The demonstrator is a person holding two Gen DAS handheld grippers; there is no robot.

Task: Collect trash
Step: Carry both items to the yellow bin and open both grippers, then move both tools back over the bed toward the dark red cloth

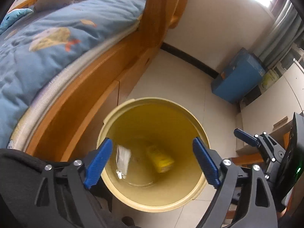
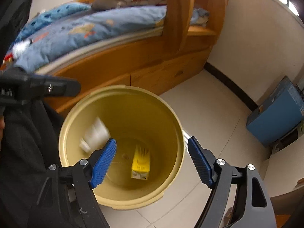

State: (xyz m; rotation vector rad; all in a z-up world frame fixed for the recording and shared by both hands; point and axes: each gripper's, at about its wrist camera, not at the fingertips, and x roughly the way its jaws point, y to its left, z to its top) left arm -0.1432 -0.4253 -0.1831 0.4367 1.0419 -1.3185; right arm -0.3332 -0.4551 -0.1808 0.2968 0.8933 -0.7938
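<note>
A round yellow trash bin stands on the tiled floor beside the bed; it also shows in the right wrist view. Inside lie a yellow carton and a blurred white plastic piece. My left gripper is open and empty above the bin's mouth. My right gripper is open and empty above the bin's right rim. The right gripper also shows at the right edge of the left wrist view.
A wooden bed frame with blue bedding runs along the left. A blue box stands by the wall at the right. White floor tiles lie between them. A dark sleeve is at the left.
</note>
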